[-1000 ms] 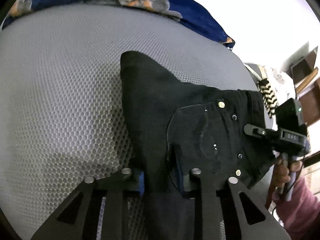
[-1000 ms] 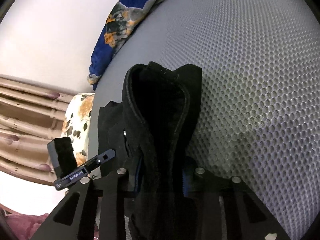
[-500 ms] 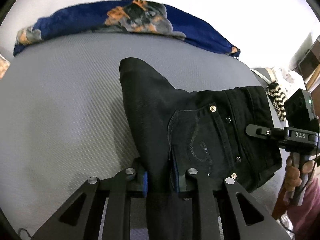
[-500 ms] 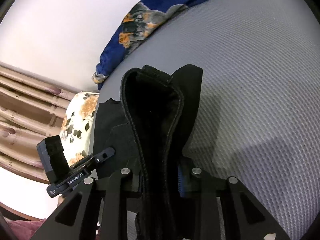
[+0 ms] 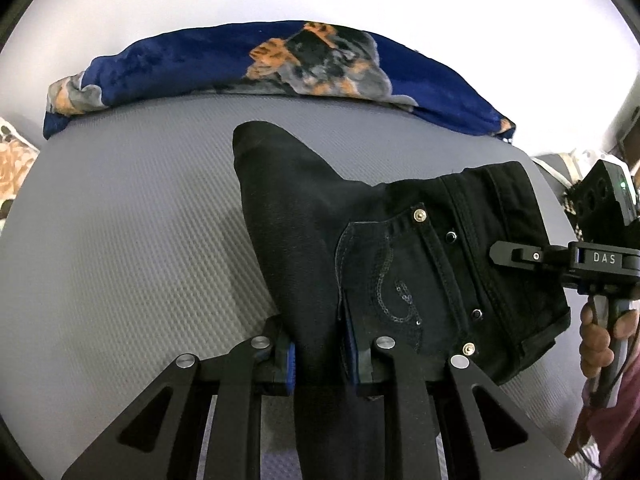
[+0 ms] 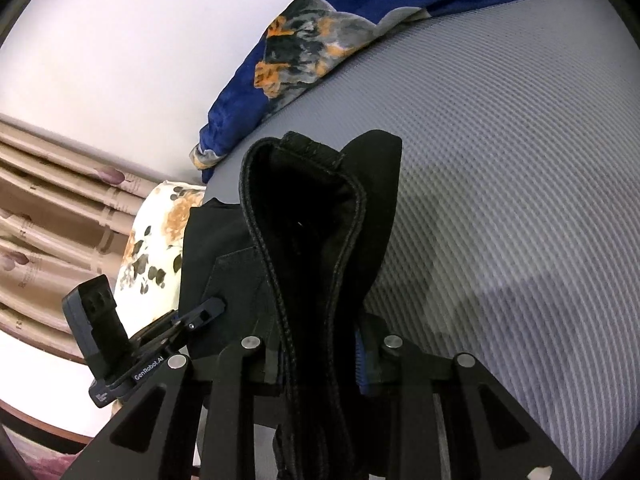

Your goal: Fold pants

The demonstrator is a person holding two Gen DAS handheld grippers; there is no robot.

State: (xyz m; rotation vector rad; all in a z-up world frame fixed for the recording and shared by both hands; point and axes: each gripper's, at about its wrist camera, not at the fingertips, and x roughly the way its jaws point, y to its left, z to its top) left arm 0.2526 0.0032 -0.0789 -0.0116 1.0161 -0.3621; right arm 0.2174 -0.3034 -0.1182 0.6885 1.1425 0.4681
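Observation:
Black pants [image 5: 392,264] hang lifted above a grey textured mattress [image 5: 120,240], with a back pocket and rivets facing the left wrist view. My left gripper [image 5: 320,356] is shut on a fold of the dark fabric near the pocket. In the right wrist view my right gripper [image 6: 316,356] is shut on the waistband end of the pants [image 6: 316,240], whose open band stands up between the fingers. Each view shows the other gripper: the right gripper's body [image 5: 592,260] at the right edge, the left gripper's body [image 6: 120,344] at the lower left.
A blue blanket with an orange and grey print [image 5: 280,64] lies along the mattress's far edge by a white wall. A floral pillow [image 6: 156,240] and beige curtains [image 6: 48,216] are at the left. A hand [image 5: 600,340] holds the right gripper's handle.
Both grippers have risen and drawn back with the pants, which hang higher over the mattress. More of the blanket and wall shows. The grips are unchanged.

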